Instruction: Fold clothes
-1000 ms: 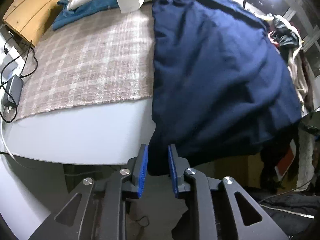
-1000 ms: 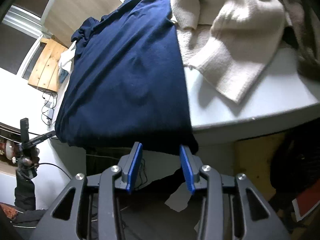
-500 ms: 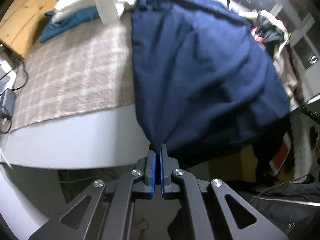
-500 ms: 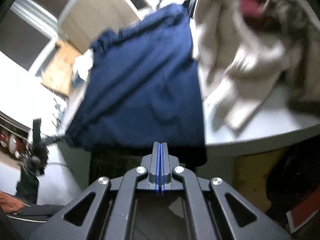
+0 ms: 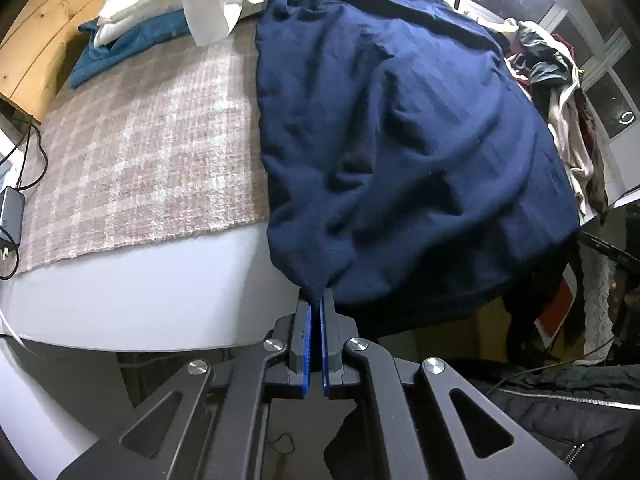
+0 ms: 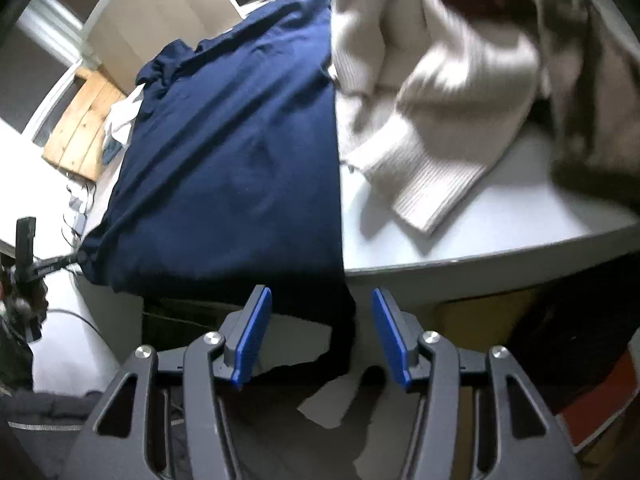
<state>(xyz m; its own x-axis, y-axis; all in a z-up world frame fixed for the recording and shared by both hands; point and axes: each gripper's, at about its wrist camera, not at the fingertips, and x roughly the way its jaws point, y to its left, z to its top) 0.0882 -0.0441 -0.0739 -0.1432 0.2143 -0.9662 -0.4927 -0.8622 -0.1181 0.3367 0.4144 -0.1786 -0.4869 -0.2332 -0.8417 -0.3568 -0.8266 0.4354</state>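
Navy garment [image 5: 400, 140] spread unfolded on bench [image 5: 140, 300]; left tongs [image 5: 316, 312] pinch its hem corner, right tongs [image 6: 320, 332] gape empty

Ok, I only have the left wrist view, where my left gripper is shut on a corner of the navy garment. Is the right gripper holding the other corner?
Observer: No. The right gripper is open and grips nothing.
Operator: Where is that corner?
Observer: That corner of the navy garment hangs off the table edge and shows between the open fingers. I cannot tell if it touches them.
Operator: Anything beside it?
Observer: A cream ribbed sweater lies on the table to the garment's right, with its cuff near the table edge.
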